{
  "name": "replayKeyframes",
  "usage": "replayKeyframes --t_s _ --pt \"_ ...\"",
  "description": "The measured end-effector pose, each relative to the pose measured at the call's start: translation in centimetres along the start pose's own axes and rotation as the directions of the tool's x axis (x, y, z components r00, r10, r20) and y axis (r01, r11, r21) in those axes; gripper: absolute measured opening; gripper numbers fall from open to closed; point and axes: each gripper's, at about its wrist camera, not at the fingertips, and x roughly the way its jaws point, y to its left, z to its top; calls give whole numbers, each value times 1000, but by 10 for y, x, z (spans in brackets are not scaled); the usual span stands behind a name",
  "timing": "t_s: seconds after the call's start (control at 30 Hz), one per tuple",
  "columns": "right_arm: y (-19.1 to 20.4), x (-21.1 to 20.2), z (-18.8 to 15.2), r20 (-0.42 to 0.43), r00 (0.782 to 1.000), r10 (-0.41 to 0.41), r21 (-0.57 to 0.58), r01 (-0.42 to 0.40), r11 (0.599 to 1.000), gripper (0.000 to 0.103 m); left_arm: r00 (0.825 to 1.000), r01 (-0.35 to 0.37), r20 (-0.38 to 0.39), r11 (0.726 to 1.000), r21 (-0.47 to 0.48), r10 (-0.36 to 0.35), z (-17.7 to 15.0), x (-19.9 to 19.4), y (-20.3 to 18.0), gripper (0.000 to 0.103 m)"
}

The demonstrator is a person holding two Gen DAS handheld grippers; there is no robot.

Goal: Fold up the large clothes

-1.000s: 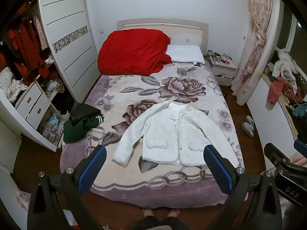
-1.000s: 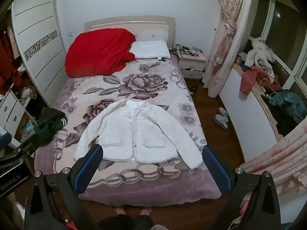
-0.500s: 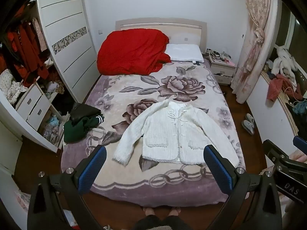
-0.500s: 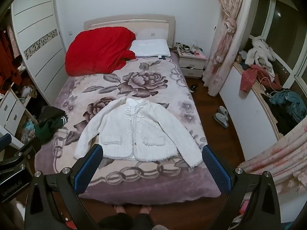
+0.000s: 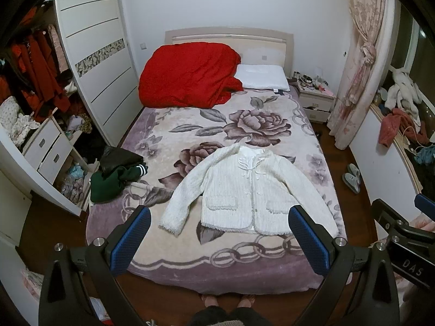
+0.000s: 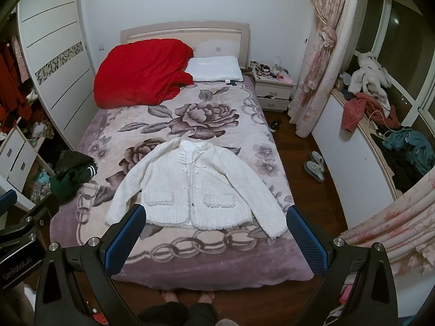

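A white fuzzy cardigan (image 5: pixel 244 190) (image 6: pixel 195 187) lies flat and face up on the floral bed blanket (image 5: pixel 217 125) (image 6: pixel 174 125), sleeves spread, collar toward the headboard. My left gripper (image 5: pixel 220 240) hangs open high above the foot of the bed, nothing between its blue pads. My right gripper (image 6: pixel 214 240) is open too, just as high and empty. Each gripper shows at the edge of the other's view. A person's feet show at the bed's foot.
A red quilt (image 5: pixel 187 76) and a white pillow (image 5: pixel 261 80) lie at the bed's head. Dark green and black clothes (image 5: pixel 117 174) are heaped at the left edge. An open wardrobe stands left; a nightstand (image 6: pixel 274 89), slippers (image 6: pixel 315 165) and a cluttered sill are right.
Both cameras have drifted slightly; the cardigan sits a little lower and nearer in the views. Both grippers stay open and the cardigan has not moved on the bed.
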Motion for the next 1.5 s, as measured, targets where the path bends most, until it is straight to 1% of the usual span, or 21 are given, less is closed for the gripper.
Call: replayKeyframes --t_s 0.23,0.47,0.87,1.5 --pt "2 -5 0 9 1000 1 -2 -1 1000 103 1000 2 3 1000 -1 -2 2 -3 0 103" --pt "0 -12 7 19 1000 5 -3 -5 1000 103 1000 4 13 1000 -6 -4 26 -12 -1 103" --pt "-5 -18 12 28 1000 3 -8 -3 1000 103 1000 6 24 1000 -12 -5 38 -14 -4 103" --pt "-2 -19 12 32 999 6 -6 -6 1000 103 999 6 32 1000 -10 -6 32 -16 1 103"
